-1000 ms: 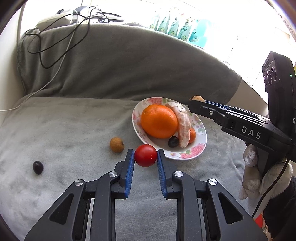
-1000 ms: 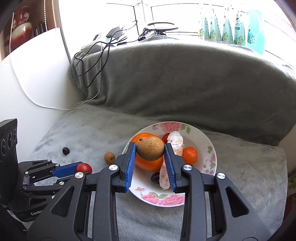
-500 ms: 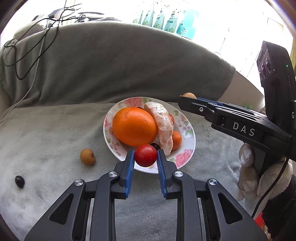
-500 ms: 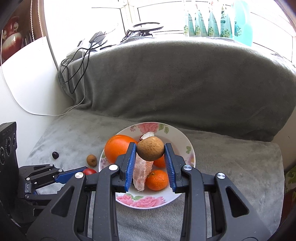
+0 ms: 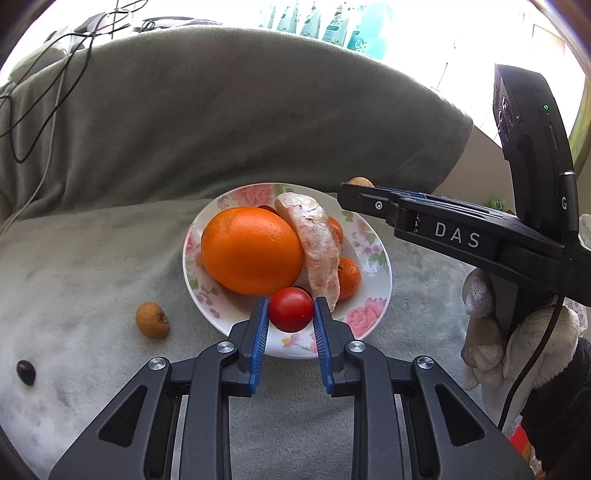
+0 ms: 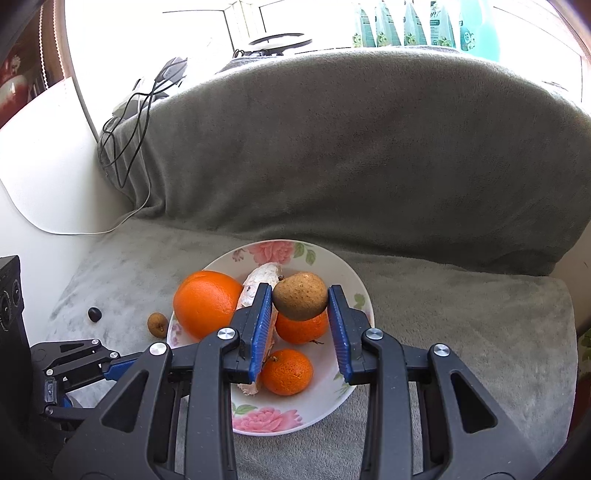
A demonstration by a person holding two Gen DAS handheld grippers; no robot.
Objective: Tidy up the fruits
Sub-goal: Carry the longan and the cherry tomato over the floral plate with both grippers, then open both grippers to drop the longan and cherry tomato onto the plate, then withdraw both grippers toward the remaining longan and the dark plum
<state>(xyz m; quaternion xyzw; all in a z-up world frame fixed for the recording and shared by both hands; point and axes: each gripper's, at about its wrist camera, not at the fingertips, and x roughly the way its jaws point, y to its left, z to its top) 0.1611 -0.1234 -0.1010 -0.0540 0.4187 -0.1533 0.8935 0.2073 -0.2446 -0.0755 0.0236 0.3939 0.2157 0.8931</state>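
Observation:
My left gripper (image 5: 290, 312) is shut on a red cherry tomato (image 5: 290, 309) and holds it over the near rim of the floral plate (image 5: 373, 295). The plate holds a big orange (image 5: 251, 249), a peeled pomelo segment (image 5: 314, 240) and small mandarins (image 5: 349, 277). My right gripper (image 6: 300, 301) is shut on a brown longan (image 6: 300, 301) above the plate (image 6: 332, 398), over a mandarin (image 6: 301, 328). It shows from the side in the left wrist view (image 5: 364, 192). A second longan (image 5: 152, 319) and a dark grape (image 5: 26, 372) lie on the grey blanket left of the plate.
The grey blanket (image 5: 92, 258) covers the seat and rises into a backrest (image 6: 369, 147) behind the plate. Cables (image 6: 125, 140) hang over its left end. Bottles (image 6: 424, 26) stand on the sill behind. The gloved hand (image 5: 517, 343) holds the right gripper.
My left gripper has carried the tomato right and forward, from the blanket to over the plate's near rim. My right gripper with the longan has shifted over the plate's right side.

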